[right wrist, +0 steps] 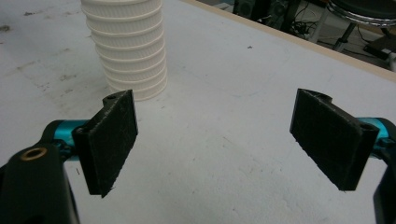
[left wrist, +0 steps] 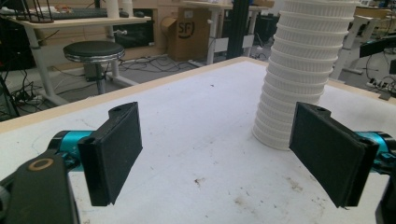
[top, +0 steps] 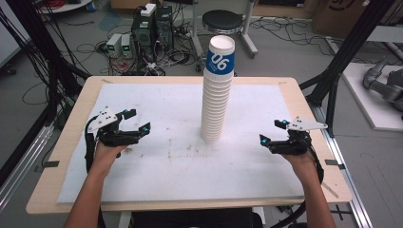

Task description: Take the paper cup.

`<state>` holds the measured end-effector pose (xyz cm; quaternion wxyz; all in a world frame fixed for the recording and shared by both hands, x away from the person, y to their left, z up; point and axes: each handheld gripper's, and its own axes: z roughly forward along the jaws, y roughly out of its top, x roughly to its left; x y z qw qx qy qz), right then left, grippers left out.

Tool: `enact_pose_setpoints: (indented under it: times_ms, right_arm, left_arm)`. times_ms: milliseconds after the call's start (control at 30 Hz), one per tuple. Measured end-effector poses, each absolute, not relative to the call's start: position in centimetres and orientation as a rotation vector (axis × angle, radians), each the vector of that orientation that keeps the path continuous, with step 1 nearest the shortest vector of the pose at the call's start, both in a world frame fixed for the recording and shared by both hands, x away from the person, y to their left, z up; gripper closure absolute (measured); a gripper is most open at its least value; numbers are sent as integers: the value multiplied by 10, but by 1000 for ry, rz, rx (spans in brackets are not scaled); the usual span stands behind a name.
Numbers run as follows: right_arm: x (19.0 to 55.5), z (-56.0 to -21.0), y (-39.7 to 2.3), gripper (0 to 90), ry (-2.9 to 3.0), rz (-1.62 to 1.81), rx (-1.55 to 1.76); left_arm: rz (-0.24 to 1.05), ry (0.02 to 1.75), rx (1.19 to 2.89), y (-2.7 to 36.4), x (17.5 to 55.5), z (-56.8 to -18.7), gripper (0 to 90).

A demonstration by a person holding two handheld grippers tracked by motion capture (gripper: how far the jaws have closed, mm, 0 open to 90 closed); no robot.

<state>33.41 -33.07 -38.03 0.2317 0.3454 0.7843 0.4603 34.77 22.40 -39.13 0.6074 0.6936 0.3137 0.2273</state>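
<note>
We're looking at a light wooden table (top: 71, 128) with a white mat (top: 157, 171) spread over most of it, scuffed with brownish marks. A tall stack of white paper cups (top: 216, 95) stands upright on the mat, between the left gripper (top: 135, 122) and right gripper (top: 272, 132), farther back.

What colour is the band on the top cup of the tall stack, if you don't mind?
Blue with white "06", on the tall stack of white paper cups; clearest in the high view.

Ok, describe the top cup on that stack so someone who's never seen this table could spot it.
Start at the white sheet covering the wooden table; a tall stack of paper cups stands near its middle. The top cup alone shows its blue band with a white 06, while those beneath show just white ribbed rims.
</note>
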Motion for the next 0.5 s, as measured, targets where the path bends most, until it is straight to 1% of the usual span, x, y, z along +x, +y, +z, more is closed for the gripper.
enact_pose_setpoints:
  times_ms: [267, 500]
  right_arm:
    - [334, -380, -333, 152, 2145, 1289, 955]
    - [334, -378, -324, 152, 2145, 1346, 933]
  left_arm:
    - [519, 741, 1586, 227, 347, -391, 168]
    - [506, 734, 1580, 225, 345, -389, 168]
